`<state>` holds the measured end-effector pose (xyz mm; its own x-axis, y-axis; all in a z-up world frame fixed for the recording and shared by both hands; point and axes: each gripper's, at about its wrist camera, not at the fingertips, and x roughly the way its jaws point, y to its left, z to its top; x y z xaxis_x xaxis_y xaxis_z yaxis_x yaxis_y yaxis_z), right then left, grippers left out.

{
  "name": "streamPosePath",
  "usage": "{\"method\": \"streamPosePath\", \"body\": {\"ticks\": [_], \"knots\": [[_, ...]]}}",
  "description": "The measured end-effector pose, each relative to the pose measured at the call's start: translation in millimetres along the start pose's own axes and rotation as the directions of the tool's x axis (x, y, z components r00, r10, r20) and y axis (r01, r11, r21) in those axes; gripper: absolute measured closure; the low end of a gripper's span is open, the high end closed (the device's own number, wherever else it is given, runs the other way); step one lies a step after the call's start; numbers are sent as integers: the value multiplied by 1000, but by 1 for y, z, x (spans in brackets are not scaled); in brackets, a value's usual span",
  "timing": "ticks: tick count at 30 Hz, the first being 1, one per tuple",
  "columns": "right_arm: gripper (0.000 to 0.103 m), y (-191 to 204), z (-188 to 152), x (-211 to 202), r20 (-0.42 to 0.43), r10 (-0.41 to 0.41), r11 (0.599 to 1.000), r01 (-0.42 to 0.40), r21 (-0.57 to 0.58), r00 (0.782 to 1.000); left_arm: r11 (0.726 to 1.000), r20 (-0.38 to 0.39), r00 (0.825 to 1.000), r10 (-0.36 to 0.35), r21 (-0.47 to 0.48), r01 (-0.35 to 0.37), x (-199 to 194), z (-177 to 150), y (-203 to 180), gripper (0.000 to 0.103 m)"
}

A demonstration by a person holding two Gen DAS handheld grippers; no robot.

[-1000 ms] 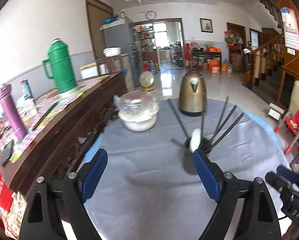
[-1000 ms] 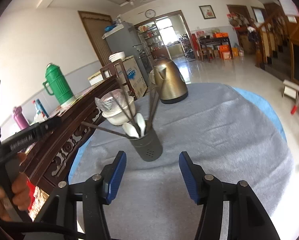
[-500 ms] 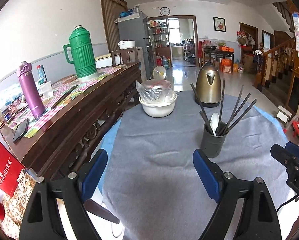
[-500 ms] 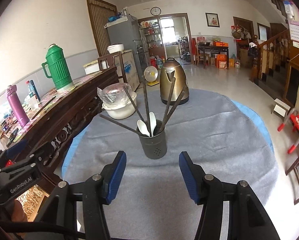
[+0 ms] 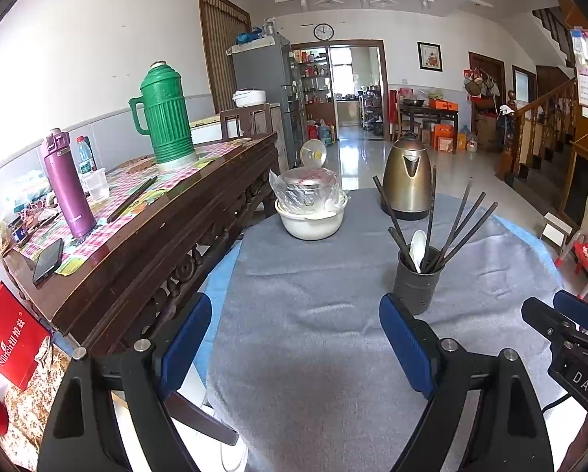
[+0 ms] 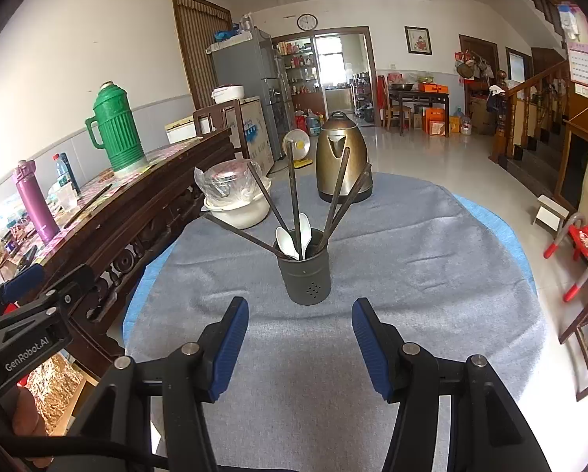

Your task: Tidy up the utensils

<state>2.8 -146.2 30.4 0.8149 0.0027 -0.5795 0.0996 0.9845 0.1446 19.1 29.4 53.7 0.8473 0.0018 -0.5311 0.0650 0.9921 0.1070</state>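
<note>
1. Grey cloth (image 6: 412, 259) covers a round table in a big tiled room; a wooden sideboard (image 5: 144, 244) runs along the table's left side, with a green flask (image 5: 164, 114) and a purple bottle (image 5: 67, 188) on it.
2. On the cloth stands a dark holder (image 6: 306, 271), upright, near the middle of the table. Dark chopsticks (image 6: 294, 192) fan out of it at different angles, and two white spoons (image 6: 298, 236) sit bowl-up among them.
3. Behind the holder are a brass kettle (image 6: 343, 157) and a white bowl (image 6: 235, 206) with a plastic-wrapped dish in it, both apart from the holder.
4. Right gripper (image 6: 300, 344) hangs wide open and empty, straight in front of the holder and a little short of it.
5. Left gripper (image 5: 294, 344) is likewise wide open and empty, off to the left of the holder; the holder shows just beyond its right finger (image 5: 406, 348).
6. No loose utensil shows on the cloth, so the sorting looks done or close to it; neither tool is working on anything.
7. Any next move would likely be a tidy-up: close on a splayed chopstick near its top and stand it straighter, without tipping the holder.
</note>
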Motion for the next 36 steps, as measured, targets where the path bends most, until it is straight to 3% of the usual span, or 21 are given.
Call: {"method": "streamPosePath", "body": {"ticks": [22, 36], "knots": [[45, 5, -1, -27, 55, -13, 1000, 14, -18, 998, 1000, 36, 999, -11, -22, 12, -20, 0, 8, 15], [45, 15, 5, -3, 33, -20, 999, 21, -29, 999, 999, 9, 999, -45, -28, 45, 12, 5, 13, 14]]}}
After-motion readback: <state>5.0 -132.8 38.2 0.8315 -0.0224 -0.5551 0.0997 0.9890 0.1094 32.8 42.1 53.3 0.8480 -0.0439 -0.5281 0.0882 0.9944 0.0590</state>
